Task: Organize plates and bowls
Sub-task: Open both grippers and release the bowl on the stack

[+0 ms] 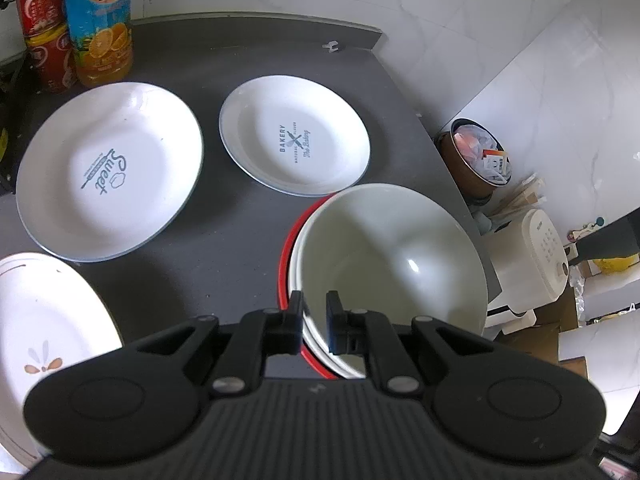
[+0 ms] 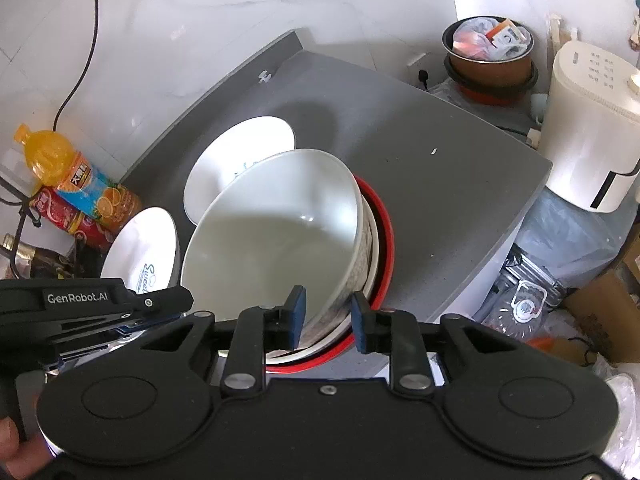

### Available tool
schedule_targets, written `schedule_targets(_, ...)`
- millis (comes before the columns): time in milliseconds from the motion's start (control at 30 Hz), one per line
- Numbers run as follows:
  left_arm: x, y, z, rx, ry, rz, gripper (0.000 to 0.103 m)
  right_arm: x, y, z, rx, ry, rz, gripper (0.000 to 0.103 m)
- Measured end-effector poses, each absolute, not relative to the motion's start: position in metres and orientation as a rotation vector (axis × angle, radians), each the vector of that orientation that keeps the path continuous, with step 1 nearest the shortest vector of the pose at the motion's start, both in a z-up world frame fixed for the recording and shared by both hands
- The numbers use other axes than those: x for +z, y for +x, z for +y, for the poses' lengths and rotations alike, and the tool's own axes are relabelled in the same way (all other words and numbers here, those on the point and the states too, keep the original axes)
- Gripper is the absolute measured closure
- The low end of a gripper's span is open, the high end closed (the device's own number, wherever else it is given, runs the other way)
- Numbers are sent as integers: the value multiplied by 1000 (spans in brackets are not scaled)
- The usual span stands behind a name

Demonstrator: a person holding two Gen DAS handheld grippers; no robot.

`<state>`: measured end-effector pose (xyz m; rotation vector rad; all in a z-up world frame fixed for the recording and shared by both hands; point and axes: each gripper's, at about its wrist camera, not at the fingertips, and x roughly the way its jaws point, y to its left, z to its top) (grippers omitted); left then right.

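A large white bowl [image 1: 394, 248] sits nested in a stack with a white bowl and a red-rimmed bowl [image 1: 285, 264] on the grey counter [image 1: 224, 240]. My left gripper [image 1: 314, 320] is shut on the near rim of the large white bowl. My right gripper [image 2: 326, 322] straddles the same bowl's [image 2: 276, 236] rim at another spot, its jaws a little apart around the wall and the rims under it. Two white plates lie beyond: a "Sweet" plate [image 1: 108, 172] at the left and a "Bakery" plate [image 1: 294, 136] in the middle. A flower-patterned plate [image 1: 44, 332] lies at the near left.
An orange juice bottle [image 1: 100, 20] and red cans [image 1: 44, 28] stand at the counter's far left corner. Off the right edge, below, are a brown pot of packets [image 1: 480, 160] and a white rice cooker [image 1: 536, 256]. The counter edge [image 2: 500, 248] runs close to the bowl stack.
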<state>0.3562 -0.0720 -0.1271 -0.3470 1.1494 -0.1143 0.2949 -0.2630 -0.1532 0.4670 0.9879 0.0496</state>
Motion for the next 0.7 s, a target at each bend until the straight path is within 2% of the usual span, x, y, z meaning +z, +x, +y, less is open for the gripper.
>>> schedule_targets(233, -128, 360, -66, -81, -346, 1147, 93, -146, 291, -271, 46, 476, 950, 77)
schedule_targets(300, -128, 362, -65, -75, -349, 1144, 93, -145, 292, -273, 48, 470, 934, 80)
schedule_targets(367, -129, 363, -64, -71, -355, 1145, 93, -147, 294, -275, 41, 452, 940, 88)
schedule_targets(700, -129, 368, -72, -77, -354, 1143, 93, -152, 298, -280, 59, 465, 975, 87)
